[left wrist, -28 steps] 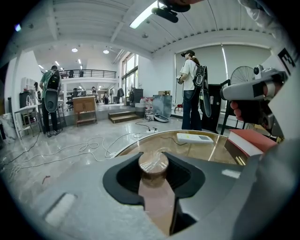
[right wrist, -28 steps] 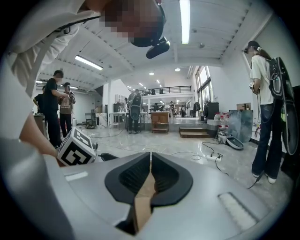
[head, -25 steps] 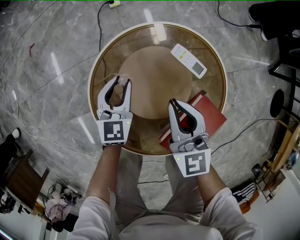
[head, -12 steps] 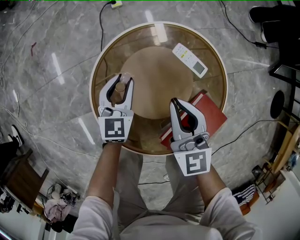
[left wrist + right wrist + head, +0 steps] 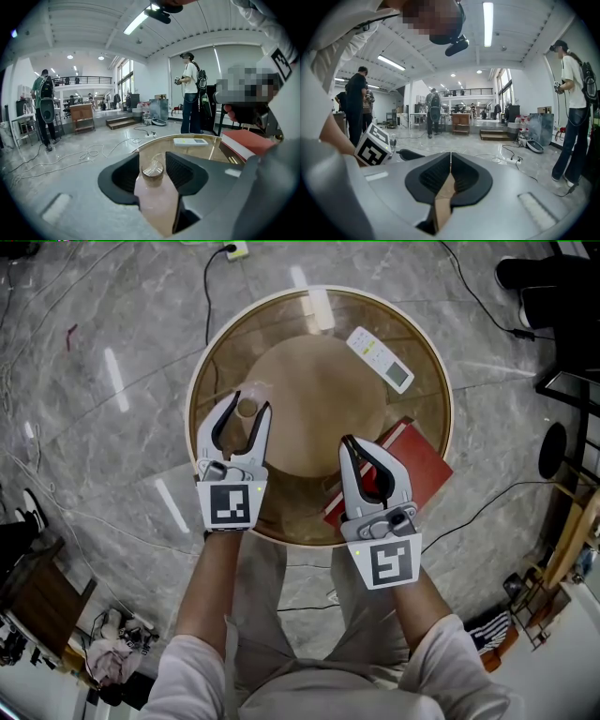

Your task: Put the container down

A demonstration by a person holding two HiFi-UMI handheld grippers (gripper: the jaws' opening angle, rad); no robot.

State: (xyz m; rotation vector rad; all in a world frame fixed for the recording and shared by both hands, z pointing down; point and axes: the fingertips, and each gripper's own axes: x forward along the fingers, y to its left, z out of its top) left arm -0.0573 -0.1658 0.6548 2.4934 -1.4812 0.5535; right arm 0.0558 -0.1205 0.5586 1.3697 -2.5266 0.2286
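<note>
A small clear plastic container (image 5: 247,409) stands upright on the round glass table (image 5: 211,362), at its left side. My left gripper (image 5: 251,405) reaches around it, and its jaws are opening. In the left gripper view the container (image 5: 152,168) sits between the two pads with a thin gap on each side, so they no longer press it. My right gripper (image 5: 349,442) hovers over the table's near right part, shut with nothing in it. In the right gripper view that gripper's (image 5: 450,157) tips meet.
A white remote (image 5: 377,359) lies at the table's far right. A red book (image 5: 412,460) rests under the glass at the near right, beside my right gripper. Cables run over the marble floor around the table. People stand farther off in the room.
The left jaws have spread apart and let go of the container, which now stands on the glass. The right gripper has hardly moved.
</note>
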